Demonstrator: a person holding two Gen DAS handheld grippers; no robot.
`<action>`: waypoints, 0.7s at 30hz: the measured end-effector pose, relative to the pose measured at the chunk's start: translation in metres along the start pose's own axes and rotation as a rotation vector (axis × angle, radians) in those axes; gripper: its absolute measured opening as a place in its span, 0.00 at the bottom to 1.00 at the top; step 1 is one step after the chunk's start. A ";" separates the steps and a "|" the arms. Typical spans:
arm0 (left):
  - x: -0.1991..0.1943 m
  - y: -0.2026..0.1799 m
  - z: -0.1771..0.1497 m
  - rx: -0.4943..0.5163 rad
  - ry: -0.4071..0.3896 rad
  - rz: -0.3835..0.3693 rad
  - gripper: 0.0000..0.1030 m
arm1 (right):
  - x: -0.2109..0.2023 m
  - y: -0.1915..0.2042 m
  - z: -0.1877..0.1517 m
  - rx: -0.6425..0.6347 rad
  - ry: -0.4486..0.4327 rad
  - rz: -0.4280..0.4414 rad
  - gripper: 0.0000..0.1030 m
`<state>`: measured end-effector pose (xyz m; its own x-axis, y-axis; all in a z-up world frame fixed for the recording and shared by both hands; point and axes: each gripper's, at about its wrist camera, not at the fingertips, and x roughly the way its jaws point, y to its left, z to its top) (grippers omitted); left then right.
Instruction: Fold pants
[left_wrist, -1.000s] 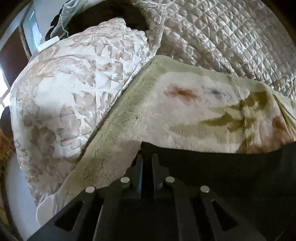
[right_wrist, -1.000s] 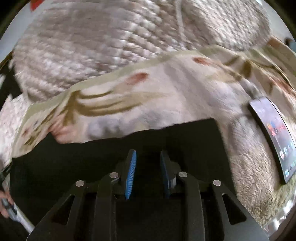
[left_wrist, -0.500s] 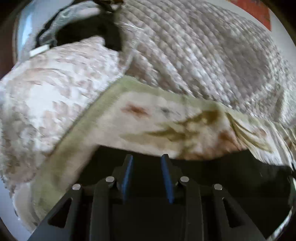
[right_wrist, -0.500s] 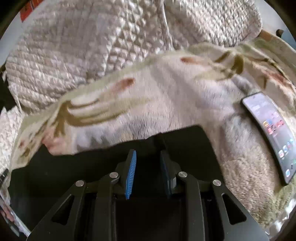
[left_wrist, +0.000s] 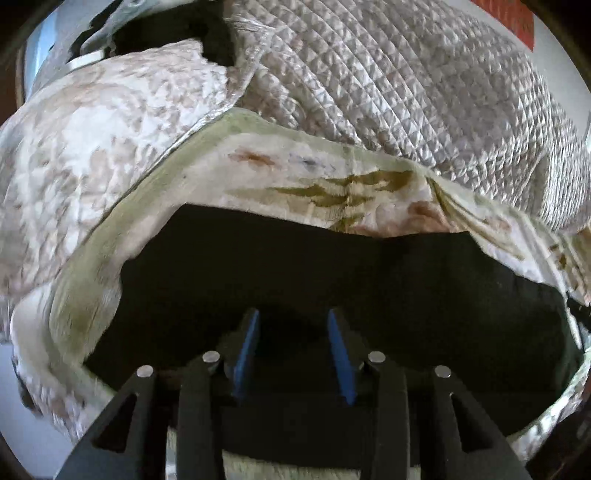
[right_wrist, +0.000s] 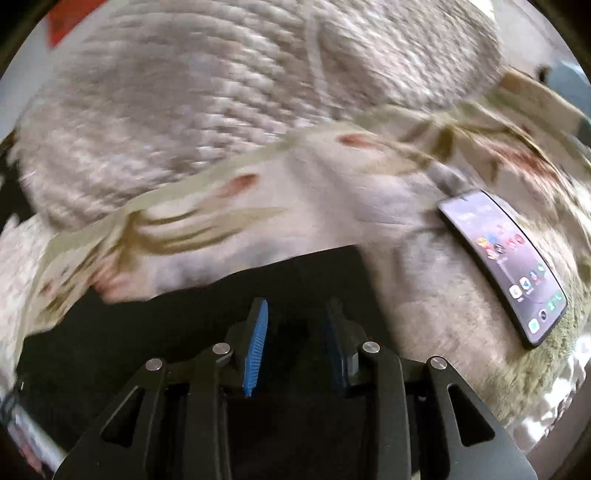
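Floral blanket (right_wrist: 369, 206) carries black pants (right_wrist: 184, 325), a phone (right_wrist: 506, 266) alongside.

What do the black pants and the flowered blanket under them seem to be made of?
The black pants: probably a soft matte woven or knit cloth; no shine, no visible texture. The flowered cream blanket: apparently plush fleece, since its surface looks fuzzy with short pile.

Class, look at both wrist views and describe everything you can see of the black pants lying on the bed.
The black pants are plain, dark, matte fabric with no visible seams or pockets. They lie flat as a broad folded shape on the floral fleece blanket, their far edge fairly straight. In the right wrist view a squared corner ends short of the phone, apart from it. Both tongs, left and right, stand parted above the cloth; whether they touch it is unclear.
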<state>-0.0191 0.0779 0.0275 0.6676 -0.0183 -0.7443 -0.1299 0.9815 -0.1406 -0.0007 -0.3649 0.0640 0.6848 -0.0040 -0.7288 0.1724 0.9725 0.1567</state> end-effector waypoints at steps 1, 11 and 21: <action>-0.006 0.001 -0.005 -0.010 -0.009 -0.009 0.40 | -0.007 0.013 -0.009 -0.048 -0.010 0.016 0.31; -0.030 -0.011 -0.056 0.024 -0.023 0.009 0.51 | -0.016 0.072 -0.093 -0.297 0.048 0.107 0.45; -0.034 -0.023 -0.060 0.071 -0.047 0.061 0.63 | -0.017 0.077 -0.102 -0.313 0.027 0.108 0.57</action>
<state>-0.0826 0.0441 0.0167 0.6937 0.0487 -0.7186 -0.1202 0.9916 -0.0488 -0.0713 -0.2658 0.0202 0.6678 0.1051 -0.7369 -0.1286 0.9914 0.0248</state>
